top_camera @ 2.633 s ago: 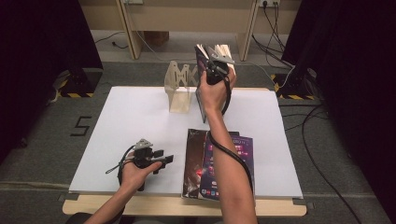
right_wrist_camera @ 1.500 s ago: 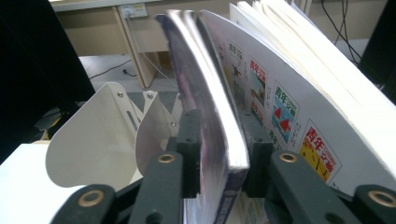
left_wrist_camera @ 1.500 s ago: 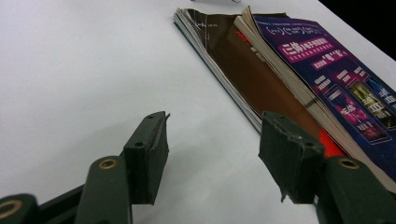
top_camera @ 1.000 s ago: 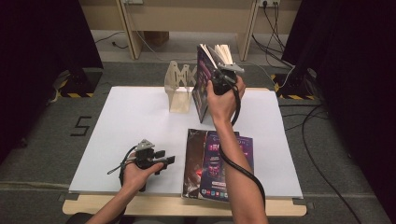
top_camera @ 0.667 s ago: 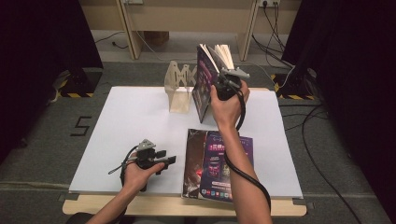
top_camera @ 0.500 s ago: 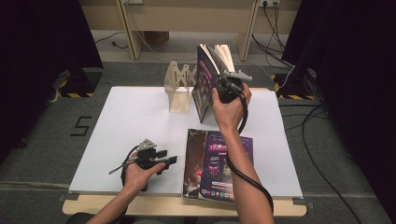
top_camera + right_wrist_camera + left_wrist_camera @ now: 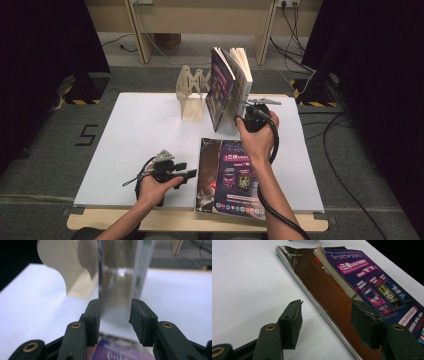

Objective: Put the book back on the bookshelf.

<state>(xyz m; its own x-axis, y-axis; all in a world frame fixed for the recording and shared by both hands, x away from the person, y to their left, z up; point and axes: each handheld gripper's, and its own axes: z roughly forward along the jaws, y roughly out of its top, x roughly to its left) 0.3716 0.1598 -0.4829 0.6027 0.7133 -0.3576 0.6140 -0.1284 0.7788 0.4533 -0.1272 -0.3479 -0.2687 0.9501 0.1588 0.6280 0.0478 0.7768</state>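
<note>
White table (image 7: pixel 125 130) on grey carpet, dark curtains to either side, wooden frame at the far wall.

Judging by the layout: shelving books upright, one down and two to go. Just beyond the right tongs (image 7: pixel 243 112), already on end at the far middle of the table, an upright book (image 7: pixel 225 90), pages fanned at the top, just right of a wooden book rack (image 7: pixel 192 95). Left to do: lying flat at the near edge, a purple-covered book (image 7: pixel 237 175) on top of a larger brown-covered magazine (image 7: pixel 207 170).

Right tongs (image 7: pixel 115 315): have just been opening, now spread and clamping nothing, with the upright book (image 7: pixel 120 262) a little past the tips and apart from the pads. Seems to be letting go and backing off.

Left tongs (image 7: pixel 192 172): low at the near left, spread wide, pinching nothing. In the left gripper view (image 7: pixel 327 322), aimed along the magazine's left edge (image 7: pixel 322 290), one pad above the bare table, the other above the brown cover; cannot tell about contact. Purple-covered book (image 7: pixel 374 282) just right of that.
</note>
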